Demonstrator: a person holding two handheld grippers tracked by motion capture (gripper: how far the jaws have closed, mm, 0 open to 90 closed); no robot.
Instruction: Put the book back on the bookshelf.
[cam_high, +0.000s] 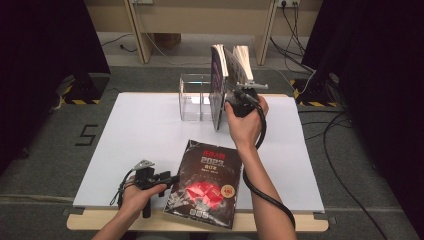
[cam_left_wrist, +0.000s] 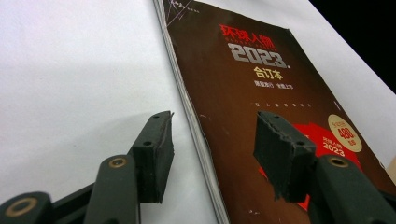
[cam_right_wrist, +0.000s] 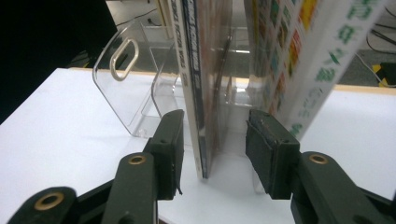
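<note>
- My right gripper is up at the clear acrylic rack at the far side of the white table, next to the books standing in it.
- In the right gripper view its jaws stand wide, with the lower edge of the upright dark book between them; this book sits close to the left pad, and I cannot tell whether that pad touches it, while a clear gap shows on the right pad's side.
- No pad presses on the dark book, so I count this gripper as open around it, not gripping.
- The dark book stands nearly upright in the rack, its bottom edge down at the rack's base, spine edge facing my camera.
- Just to its right a second book with a colourful cover leans away at a tilt, beyond the right jaw.
- In the high view the same upright books rise above the rack's walls, fanning apart at the top.
- The rack's left compartment, with an oval handle hole in its wall, holds nothing that I can see.
- My left gripper lies low near the front edge of the table, held by the left hand.
- Its jaws are spread wide and hold nothing; in the left gripper view they straddle the left edge of the flat magazine.
- That magazine lies face up on the table near the front edge, dark cover with red graphic and "2023" printed on it, well apart from the rack.
</note>
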